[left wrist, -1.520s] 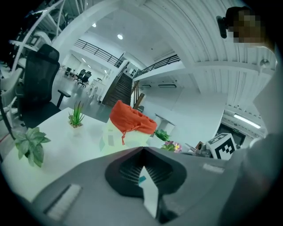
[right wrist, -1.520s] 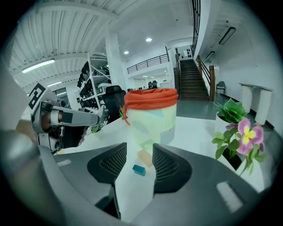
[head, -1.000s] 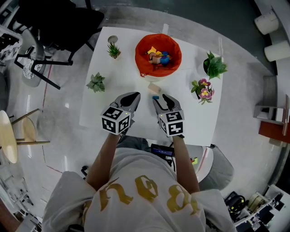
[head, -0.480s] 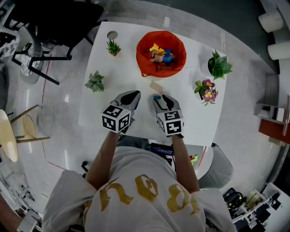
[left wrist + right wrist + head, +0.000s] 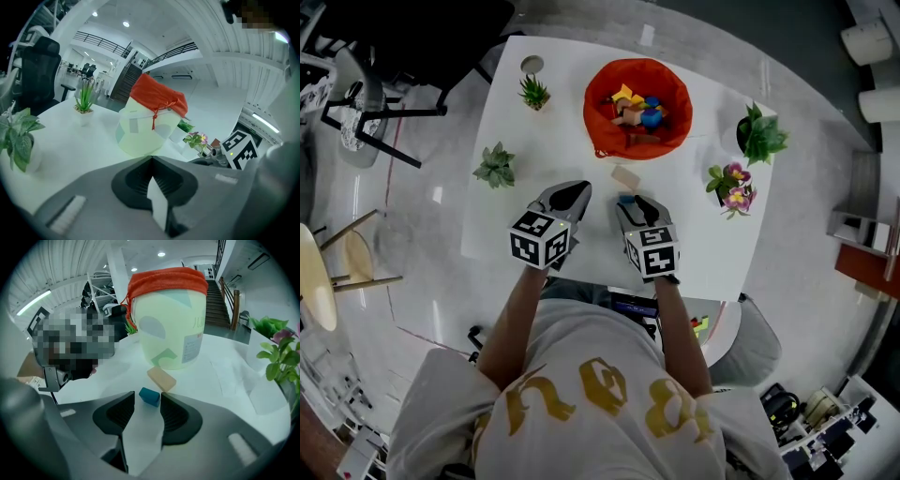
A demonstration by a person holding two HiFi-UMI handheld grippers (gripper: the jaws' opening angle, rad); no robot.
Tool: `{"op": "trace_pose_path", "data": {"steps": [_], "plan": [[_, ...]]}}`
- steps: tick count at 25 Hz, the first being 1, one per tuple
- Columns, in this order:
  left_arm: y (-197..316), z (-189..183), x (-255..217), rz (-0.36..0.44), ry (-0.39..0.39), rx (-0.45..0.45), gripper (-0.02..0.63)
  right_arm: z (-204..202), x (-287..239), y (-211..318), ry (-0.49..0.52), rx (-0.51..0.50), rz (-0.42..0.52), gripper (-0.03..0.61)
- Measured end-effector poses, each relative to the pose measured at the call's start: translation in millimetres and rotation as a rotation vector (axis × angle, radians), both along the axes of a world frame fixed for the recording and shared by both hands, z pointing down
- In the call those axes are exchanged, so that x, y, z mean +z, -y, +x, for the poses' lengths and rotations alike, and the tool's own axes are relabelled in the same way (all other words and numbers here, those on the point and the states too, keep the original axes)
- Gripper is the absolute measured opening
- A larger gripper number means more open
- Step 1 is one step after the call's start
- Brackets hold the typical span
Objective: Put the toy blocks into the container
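Blocks [image 5: 635,111] mostly lie in the container [image 5: 592,122] already. A heap of yellow, blue and tan pieces shows inside its red lining, at the far side of the table [image 5: 534,216]. Two are left out, as far as I can see: a blue block [image 5: 150,396] and a tan block [image 5: 161,378]. Both are on the table between me and the container, the tan one nearer to it and just beside the blue one.

My right gripper [image 5: 637,208] is low over the table with its jaws parted, and the blue block sits right at their mouth, between the tips. Neither pad looks pressed on it, so I take it as not yet gripped. My left gripper [image 5: 566,199] is clenched on nothing, jaws together, and is held beside the right one, well short of the container.

I judge the task to be near its end — this blue block to close on, lift and drop in, then the tan one. Whether other blocks lie out of sight I cannot say.
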State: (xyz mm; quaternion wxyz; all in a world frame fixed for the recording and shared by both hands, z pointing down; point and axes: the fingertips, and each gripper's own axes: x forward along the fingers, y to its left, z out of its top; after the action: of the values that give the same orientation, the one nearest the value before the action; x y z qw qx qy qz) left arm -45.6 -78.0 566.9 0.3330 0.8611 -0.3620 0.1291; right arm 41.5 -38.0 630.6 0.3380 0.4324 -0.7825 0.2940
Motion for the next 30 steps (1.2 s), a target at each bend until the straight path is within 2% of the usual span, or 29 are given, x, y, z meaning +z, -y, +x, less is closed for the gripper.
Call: {"op": "trace_pose_path", "data": {"steps": [8,24,30], "plan": [[4,-2,6,-0.009,0.003,-0.005,0.000,-2,5,6,0.005,0.015,0.000,0.171],[5,2,7,-0.021,-0.006,-0.005,0.000,-2,3,10,0.017,0.010,0.011,0.164],[6,4,-3,0.000,-0.045,-0.017,0.000,-1,-4,10,0.023,0.006,0.027,0.164]]}}
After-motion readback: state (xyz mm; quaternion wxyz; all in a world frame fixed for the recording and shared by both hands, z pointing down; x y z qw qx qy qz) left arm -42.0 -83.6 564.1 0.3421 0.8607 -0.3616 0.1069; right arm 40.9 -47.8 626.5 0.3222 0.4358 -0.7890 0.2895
